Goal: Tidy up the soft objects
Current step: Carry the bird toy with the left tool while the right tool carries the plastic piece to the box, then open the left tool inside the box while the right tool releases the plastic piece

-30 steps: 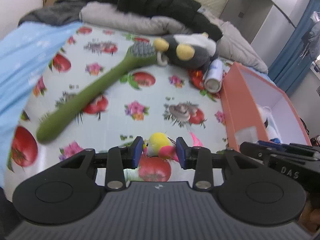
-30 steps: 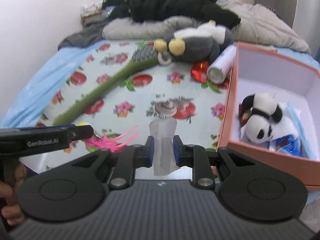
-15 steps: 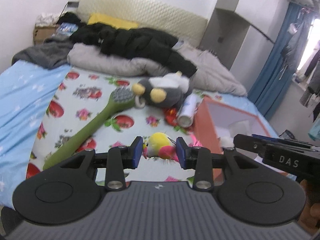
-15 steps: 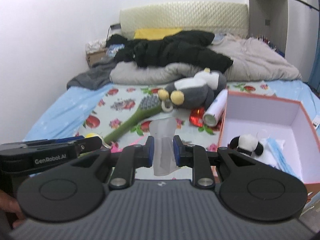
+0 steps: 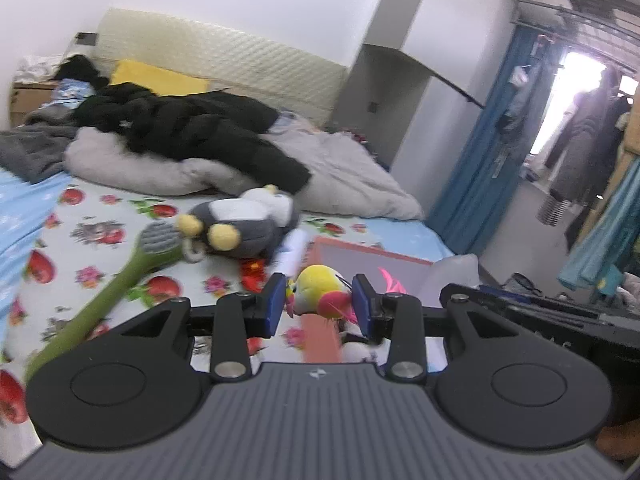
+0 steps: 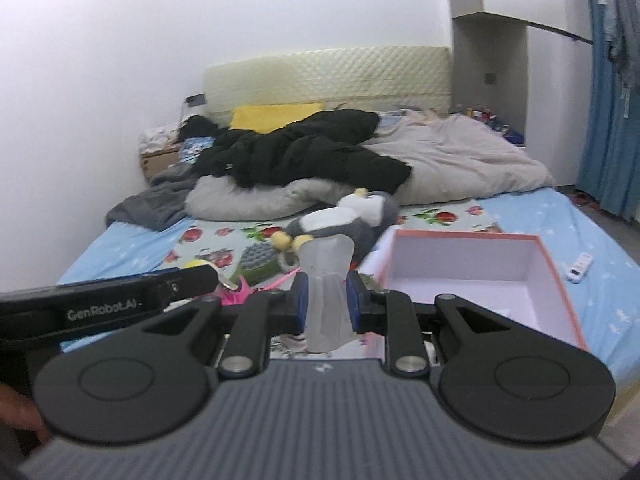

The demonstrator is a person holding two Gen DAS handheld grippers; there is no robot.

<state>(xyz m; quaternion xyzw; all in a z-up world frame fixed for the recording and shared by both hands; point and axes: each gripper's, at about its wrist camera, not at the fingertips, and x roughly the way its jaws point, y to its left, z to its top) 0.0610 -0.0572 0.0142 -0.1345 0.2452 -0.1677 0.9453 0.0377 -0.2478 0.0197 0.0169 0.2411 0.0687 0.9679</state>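
My left gripper (image 5: 319,303) is shut on a small yellow and pink plush bird (image 5: 320,292), held in the air above the near corner of the orange box (image 5: 320,336). In the right wrist view my right gripper (image 6: 326,303) is shut on a translucent whitish soft piece (image 6: 327,292), lifted beside the orange box (image 6: 560,280), whose pale inside shows. The left gripper's side (image 6: 120,300) reaches in from the left there. A grey and white plush penguin (image 5: 240,224) and a long green plush brush (image 5: 120,284) lie on the fruit-print sheet.
A black jacket (image 6: 296,152) and grey duvet (image 6: 460,160) are heaped at the head of the bed. A white cylinder (image 5: 294,250) lies beside the penguin. A small white device (image 6: 580,268) rests on the blue sheet right of the box. Blue curtains (image 5: 480,160) hang at right.
Both grippers have risen and tipped up with their loads still gripped, so the headboard and wall now show. The bird now hangs over the box's corner instead of the sheet.
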